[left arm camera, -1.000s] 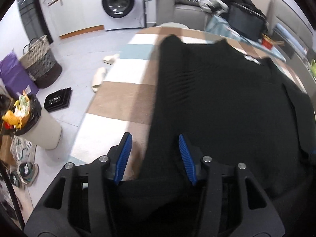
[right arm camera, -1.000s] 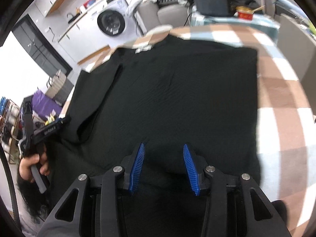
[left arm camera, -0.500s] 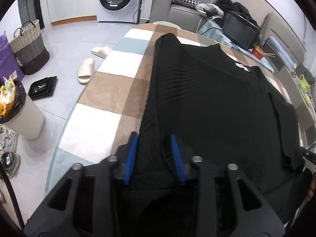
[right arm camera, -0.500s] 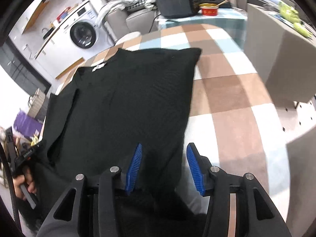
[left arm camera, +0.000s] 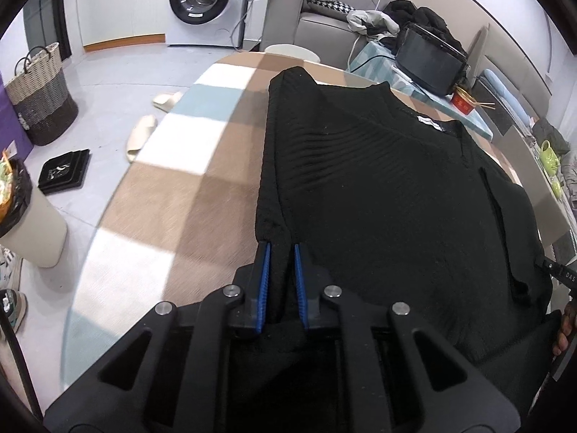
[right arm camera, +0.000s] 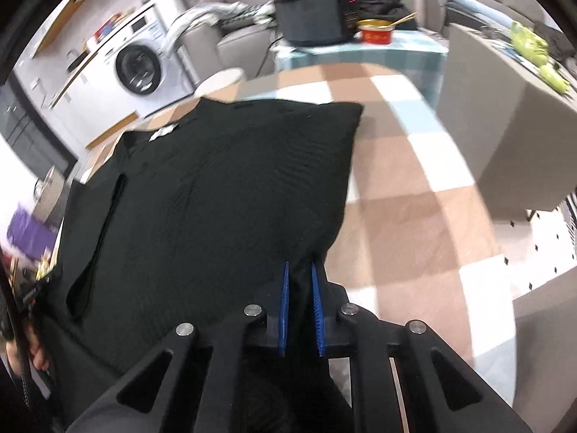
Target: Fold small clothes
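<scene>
A black knitted sweater lies spread on a table covered with a checked cloth; a white label marks its neck. My left gripper is shut on the sweater's near left edge. In the right wrist view the same sweater fills the left and middle, and my right gripper is shut on its near right corner. The other hand and gripper show at the sweater's left edge. Fabric hangs down between each gripper's arms.
A washing machine, a woven basket, slippers and a bin stand on the floor at left. A black appliance and a red bowl sit behind the table. A grey block stands at right.
Both grippers went from open around the sweater's near edge to shut on it. Each has shifted outward to a side edge, and the cloth beside the sweater shows more.
</scene>
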Demonstrator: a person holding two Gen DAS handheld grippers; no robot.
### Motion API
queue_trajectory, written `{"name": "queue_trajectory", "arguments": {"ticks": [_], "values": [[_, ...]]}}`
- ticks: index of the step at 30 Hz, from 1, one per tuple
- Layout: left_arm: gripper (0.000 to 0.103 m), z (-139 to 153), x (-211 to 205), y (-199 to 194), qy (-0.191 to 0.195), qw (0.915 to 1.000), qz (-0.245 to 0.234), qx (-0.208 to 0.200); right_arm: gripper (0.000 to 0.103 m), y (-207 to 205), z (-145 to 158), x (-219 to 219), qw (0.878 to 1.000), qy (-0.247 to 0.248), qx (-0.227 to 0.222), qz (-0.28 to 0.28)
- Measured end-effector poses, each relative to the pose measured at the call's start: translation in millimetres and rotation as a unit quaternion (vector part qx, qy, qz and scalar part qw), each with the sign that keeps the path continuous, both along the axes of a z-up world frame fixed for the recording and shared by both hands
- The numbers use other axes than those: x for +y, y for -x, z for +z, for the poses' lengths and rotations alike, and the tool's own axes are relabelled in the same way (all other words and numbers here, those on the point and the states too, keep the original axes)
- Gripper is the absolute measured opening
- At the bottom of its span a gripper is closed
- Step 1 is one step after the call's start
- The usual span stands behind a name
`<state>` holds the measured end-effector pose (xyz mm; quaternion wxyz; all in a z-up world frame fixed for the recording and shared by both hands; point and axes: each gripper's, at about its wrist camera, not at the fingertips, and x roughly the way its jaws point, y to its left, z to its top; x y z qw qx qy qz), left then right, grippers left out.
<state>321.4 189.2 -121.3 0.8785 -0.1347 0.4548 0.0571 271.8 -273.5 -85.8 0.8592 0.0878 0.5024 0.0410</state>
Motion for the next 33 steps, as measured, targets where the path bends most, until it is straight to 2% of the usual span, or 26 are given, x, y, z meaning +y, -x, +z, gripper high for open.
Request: {"name": "queue_trajectory", "arguments": {"ticks": [2, 4, 7, 9, 10, 11, 13, 14, 15, 17, 19, 26, 33], "values": [[0.011, 0, -4, -7, -0.001, 1.0000, 0.000, -0.001, 0.012, -5, 2, -7, 1.000, -0.003, -0.005, -0.012], [0.011, 1, -7, -8, -0.012, 0.9999, 0.000, 0.003, 0.013, -8, 2, -10, 1.000, 0.008, 0.008, -0.007], [0.021, 7, -8, 0, -0.026, 0.9997, -0.004, 0.005, 0.022, 4, 11, -13, 1.000, -0.004, 0.006, -0.006], [0.026, 13, -6, 13, -0.020, 0.9998, -0.008, -0.003, 0.040, 18, 20, -12, 1.000, -0.003, -0.001, 0.001], [0.033, 18, -4, 22, -0.016, 0.9998, -0.007, -0.010, 0.044, 28, 27, -11, 1.000, -0.007, -0.011, 0.005], [0.046, 22, -3, 30, -0.017, 0.9997, -0.004, -0.013, 0.052, 35, 32, -10, 1.000, -0.010, -0.018, 0.009], [0.061, 33, 0, 52, -0.023, 0.9993, 0.000, -0.029, 0.066, 55, 42, -10, 0.999, -0.023, -0.029, 0.015], [0.065, 39, 1, 63, -0.024, 0.9989, -0.001, -0.040, 0.075, 63, 45, -9, 0.999, -0.028, -0.032, 0.016], [0.067, 43, 2, 73, -0.026, 0.9986, -0.002, -0.046, 0.079, 74, 50, -10, 0.999, -0.034, -0.037, 0.017], [0.082, 51, 5, 97, -0.034, 0.9977, -0.002, -0.058, 0.082, 94, 56, -10, 0.998, -0.037, -0.046, 0.024], [0.087, 56, 8, 122, -0.044, 0.9970, 0.000, -0.063, 0.084, 118, 61, -11, 0.998, -0.030, -0.049, 0.028], [0.089, 40, 34, 186, -0.061, 0.9972, 0.032, -0.032, 0.085, 180, 53, -29, 0.999, -0.020, -0.034, 0.016], [0.089, 13, 48, 220, -0.055, 0.9972, 0.049, 0.005, 0.085, 225, 26, -51, 1.000, -0.023, 0.008, -0.005]]}}
